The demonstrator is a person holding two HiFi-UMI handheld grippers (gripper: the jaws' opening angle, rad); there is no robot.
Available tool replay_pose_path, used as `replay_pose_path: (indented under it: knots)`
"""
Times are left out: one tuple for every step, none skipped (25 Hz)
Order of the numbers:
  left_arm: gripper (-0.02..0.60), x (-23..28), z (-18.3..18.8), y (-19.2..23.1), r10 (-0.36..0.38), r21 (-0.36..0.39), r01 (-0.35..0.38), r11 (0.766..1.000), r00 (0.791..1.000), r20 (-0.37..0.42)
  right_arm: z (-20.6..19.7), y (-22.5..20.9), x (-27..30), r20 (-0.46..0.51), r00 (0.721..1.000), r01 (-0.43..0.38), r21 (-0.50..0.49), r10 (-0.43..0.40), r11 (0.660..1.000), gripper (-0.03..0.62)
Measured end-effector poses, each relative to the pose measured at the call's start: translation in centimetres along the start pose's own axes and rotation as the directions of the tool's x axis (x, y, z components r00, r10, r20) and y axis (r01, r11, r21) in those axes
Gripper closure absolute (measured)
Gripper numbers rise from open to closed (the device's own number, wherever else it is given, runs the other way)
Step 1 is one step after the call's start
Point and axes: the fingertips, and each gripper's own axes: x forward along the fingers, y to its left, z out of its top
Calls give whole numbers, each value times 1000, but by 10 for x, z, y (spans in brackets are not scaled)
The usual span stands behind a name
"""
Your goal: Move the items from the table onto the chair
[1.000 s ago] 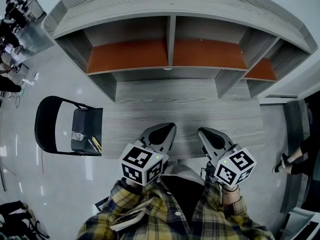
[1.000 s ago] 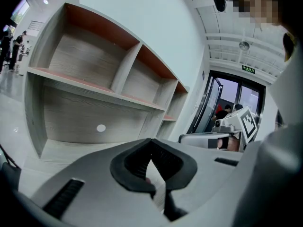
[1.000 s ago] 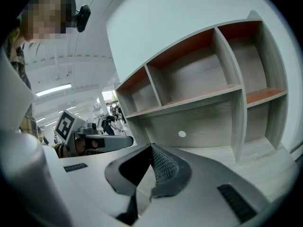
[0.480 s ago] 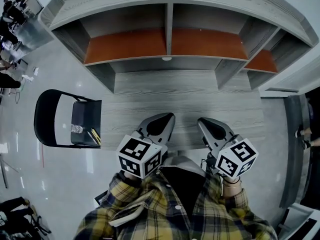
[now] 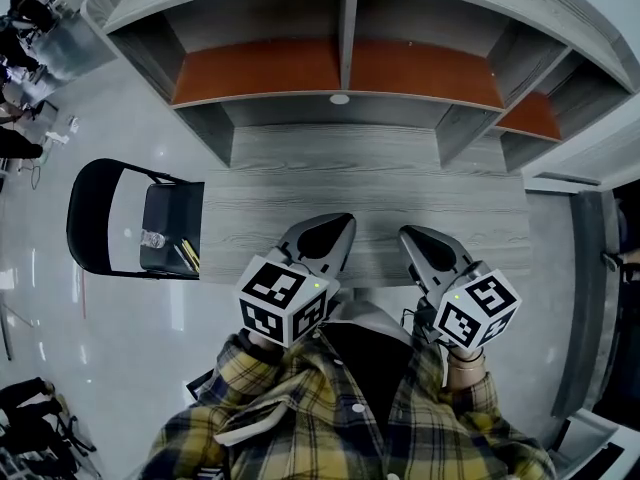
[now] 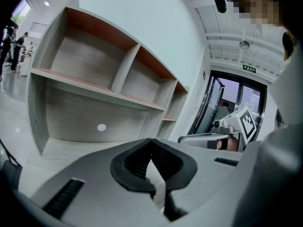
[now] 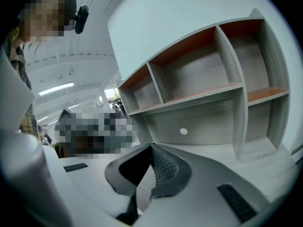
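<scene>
left of the table (image 5: 380,193), the chair (image 5: 88,218) bears a bottle (image 5: 152,239); shelves (image 5: 340,68) behind.

At your 12 o'clock: grey wood-grain shelf unit (image 5: 340,118), open compartments, orange panels inside. At your 9 o'clock: glossy pale floor (image 5: 100,328). Behind the shelves: plain white wall (image 6: 156,18). Overhead: strip lights (image 7: 56,89).

A grey wood-grain table (image 5: 400,203) fills the middle of the head view — a shelf unit (image 5: 347,38) with orange boards stands along its far edge, toward the top of the frame. At centre left, beside the table's end, a black folding chair (image 5: 168,216) stands on the glossy floor (image 5: 110,328) — on its seat lie a small clear item (image 5: 152,240) and thin yellowish sticks (image 5: 187,256).
</scene>
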Motion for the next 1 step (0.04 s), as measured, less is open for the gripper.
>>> replay_pose_path:
  knots:
    - [578,0,-1,-1,0,-2,0,1000,1000,-2,-2,0,-1,-4,1000,-1,2,1,1000,577]
